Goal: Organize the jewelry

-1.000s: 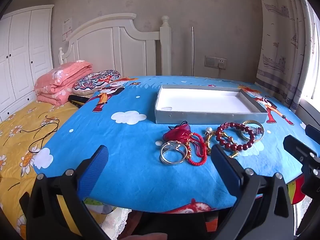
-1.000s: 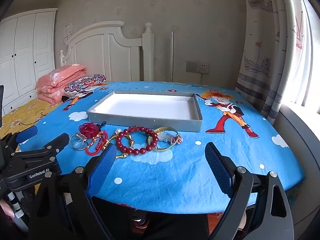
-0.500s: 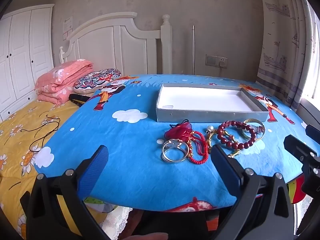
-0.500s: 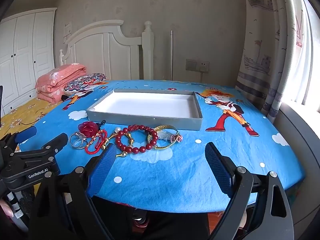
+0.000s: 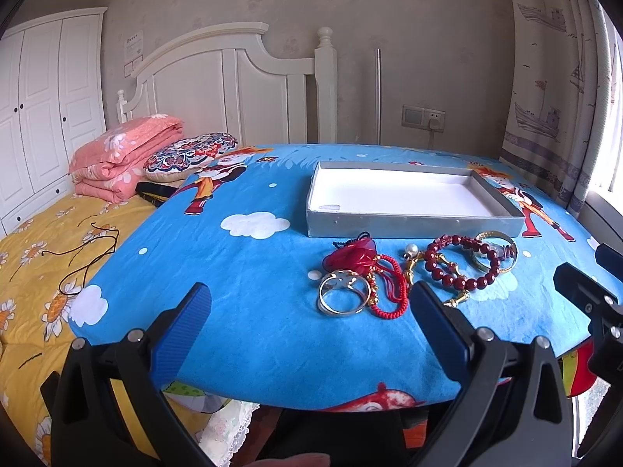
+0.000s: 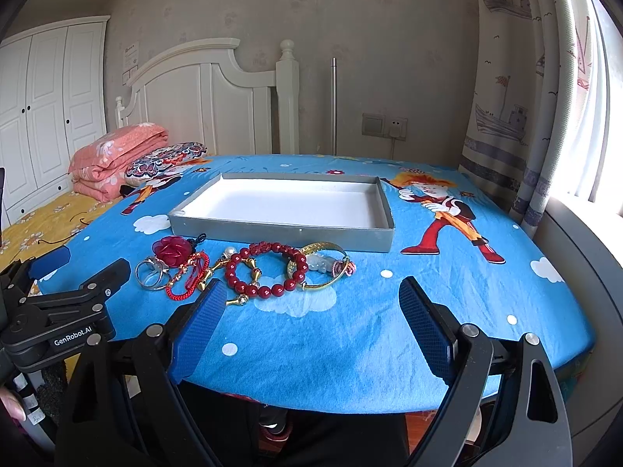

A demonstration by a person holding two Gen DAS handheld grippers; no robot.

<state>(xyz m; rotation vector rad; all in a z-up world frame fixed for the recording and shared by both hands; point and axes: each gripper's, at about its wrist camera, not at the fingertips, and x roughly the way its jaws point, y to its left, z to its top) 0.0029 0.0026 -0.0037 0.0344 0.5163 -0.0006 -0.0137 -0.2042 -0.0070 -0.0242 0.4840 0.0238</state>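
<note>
Each hand-held gripper is built of matte black frames, with silver screws set near the finger bases. Ribbed blue pads [image 5: 183, 327] are fitted inside the fingers of the left hand-held gripper [image 5: 311, 329] and the right hand-held gripper [image 6: 313, 325]. White "GenRobot.AI" lettering is printed on the left one's body.

Jewelry heap [image 6: 249, 268] just before grey tray [image 6: 280, 229] on blue cloth [image 6: 447, 295]; right gripper [image 6: 311, 303] fingers [image 6: 422, 319] spread wide.

one tray [image 6: 280, 229], two silver rings [image 6: 152, 272] (overlapping)
</note>
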